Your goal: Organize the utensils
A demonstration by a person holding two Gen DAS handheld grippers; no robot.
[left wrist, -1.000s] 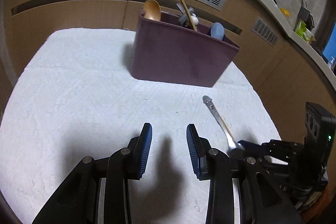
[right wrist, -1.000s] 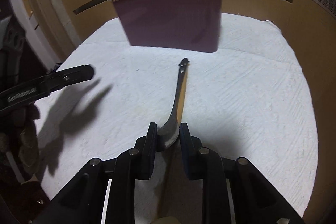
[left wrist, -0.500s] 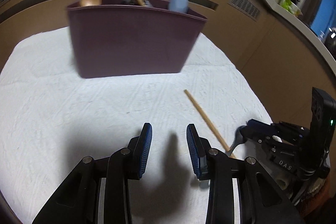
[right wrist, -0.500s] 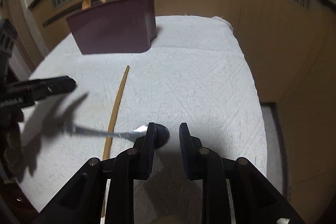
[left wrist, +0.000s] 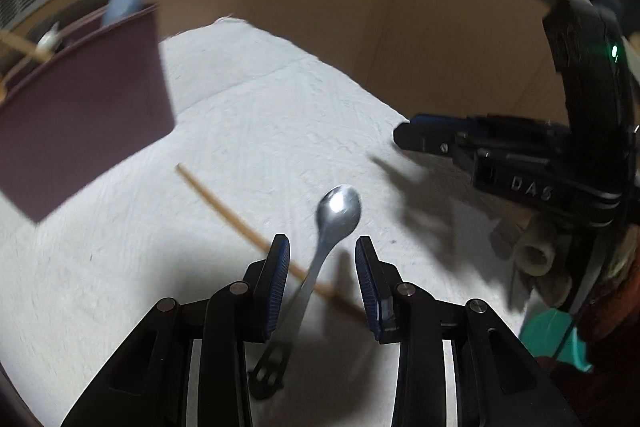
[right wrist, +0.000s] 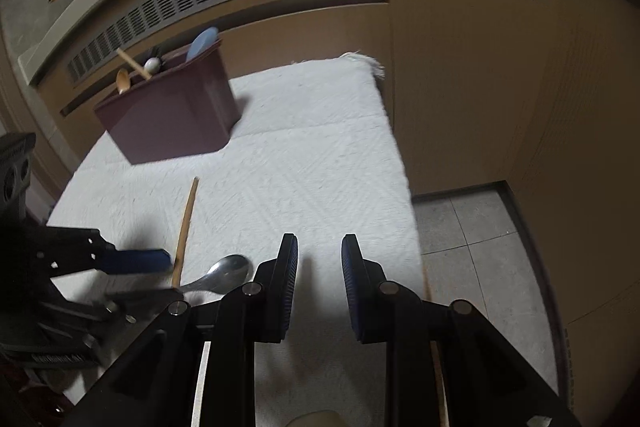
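Note:
A metal spoon [left wrist: 338, 215] lies on the white cloth [left wrist: 260, 131], its handle running back between the fingers of my left gripper [left wrist: 322, 251], which is open around it without touching. The spoon also shows in the right wrist view [right wrist: 226, 271]. A wooden chopstick [left wrist: 240, 223] lies under the spoon's handle; it also shows in the right wrist view [right wrist: 186, 223]. My right gripper [right wrist: 320, 247] is open and empty over the cloth, to the right of the spoon. A maroon utensil box [right wrist: 172, 111] holding several utensils stands at the back left.
The cloth-covered surface ends at a right edge [right wrist: 404, 179], with tiled floor [right wrist: 472, 243] beyond. Brown cabinet fronts [right wrist: 460, 75] with vents stand behind. A second wooden stick [right wrist: 432, 327] lies along the right gripper's right side.
The right gripper has let go of the spoon's bowl, opened and moved right. The left gripper has swung right and come over the spoon's handle.

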